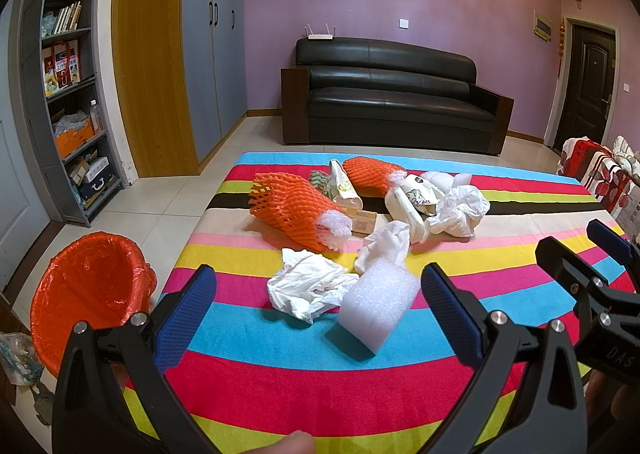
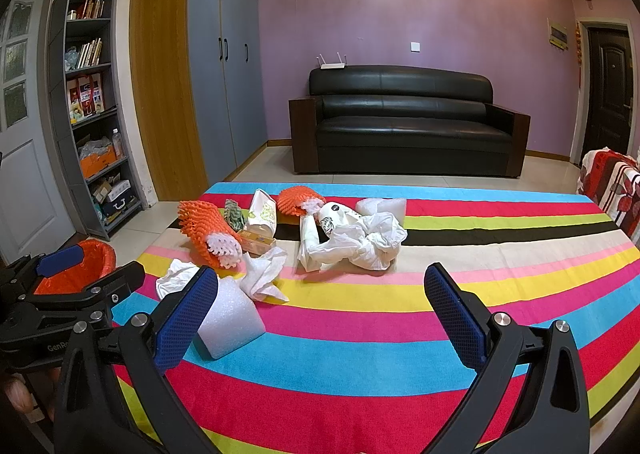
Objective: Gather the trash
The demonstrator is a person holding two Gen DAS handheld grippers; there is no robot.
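Both grippers hang over a table covered in a bright striped cloth (image 1: 400, 382), jaws wide and empty. The left gripper (image 1: 318, 300) frames a white block of foam padding (image 1: 378, 304) beside a crumpled white tissue (image 1: 306, 286); the right gripper (image 2: 320, 300) points at bare cloth. The bin lined with an orange plastic bag (image 1: 90, 290) stands on the floor off the table's left edge. Closing squarely across the foam's flat sides, gently, should suit it. "DAS" and "GenRo" show on the gripper bodies; the packaging print is unreadable.
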